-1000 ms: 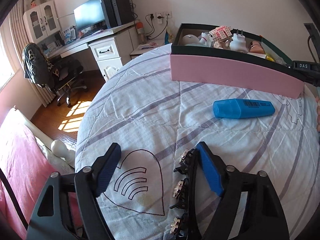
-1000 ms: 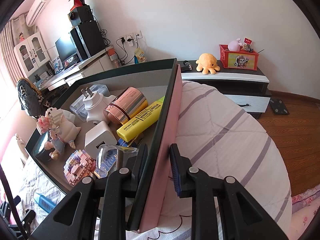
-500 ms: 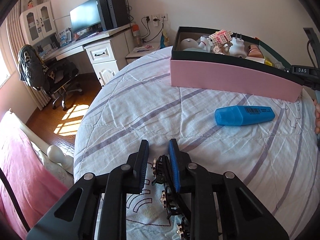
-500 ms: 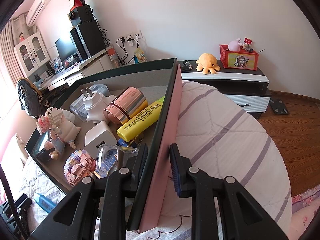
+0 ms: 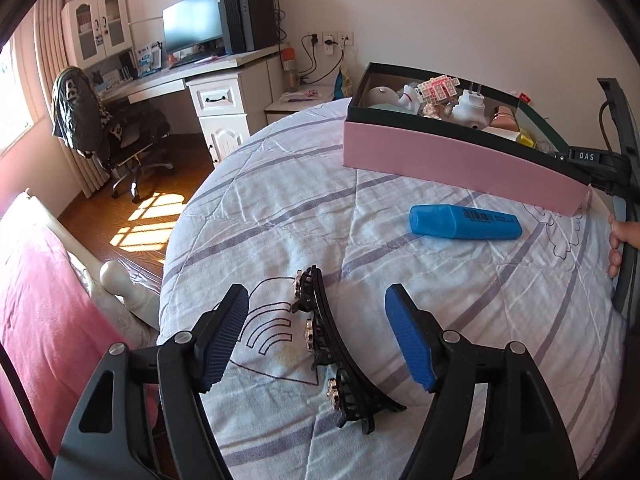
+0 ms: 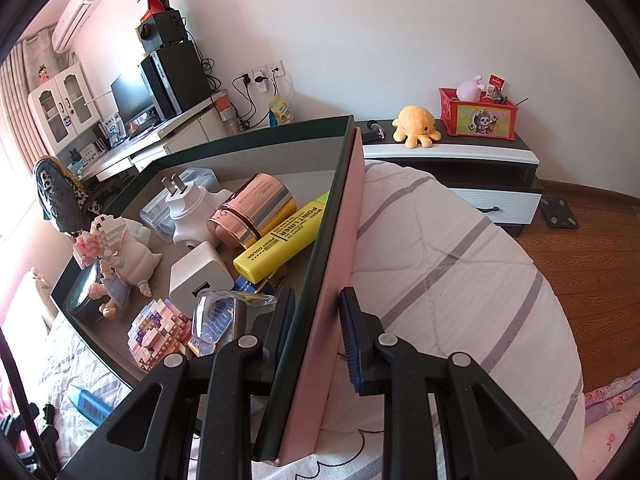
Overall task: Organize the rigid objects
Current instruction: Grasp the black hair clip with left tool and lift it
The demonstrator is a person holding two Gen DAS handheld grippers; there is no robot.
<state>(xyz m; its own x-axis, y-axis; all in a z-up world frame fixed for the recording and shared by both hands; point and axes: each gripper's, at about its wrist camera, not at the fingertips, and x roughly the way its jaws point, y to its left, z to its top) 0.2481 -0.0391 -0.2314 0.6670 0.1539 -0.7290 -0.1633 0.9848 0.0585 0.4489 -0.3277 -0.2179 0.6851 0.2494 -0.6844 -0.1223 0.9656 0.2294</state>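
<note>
A black hair clip with rhinestones lies on the bedspread between the open fingers of my left gripper, untouched. A blue highlighter lies farther off to the right, in front of the pink box. My right gripper is shut on the pink box's side wall, one finger inside and one outside. The box holds a yellow highlighter, white chargers, a rose-gold tin, block figures and other small items.
The bedspread drops off at its left edge to a wooden floor with a desk and a chair. A dark cabinet with an orange plush stands behind the bed in the right wrist view.
My left gripper was shut on the hair clip half a second ago; it has now opened, and the clip lies free between its fingers. The right gripper has not moved.
</note>
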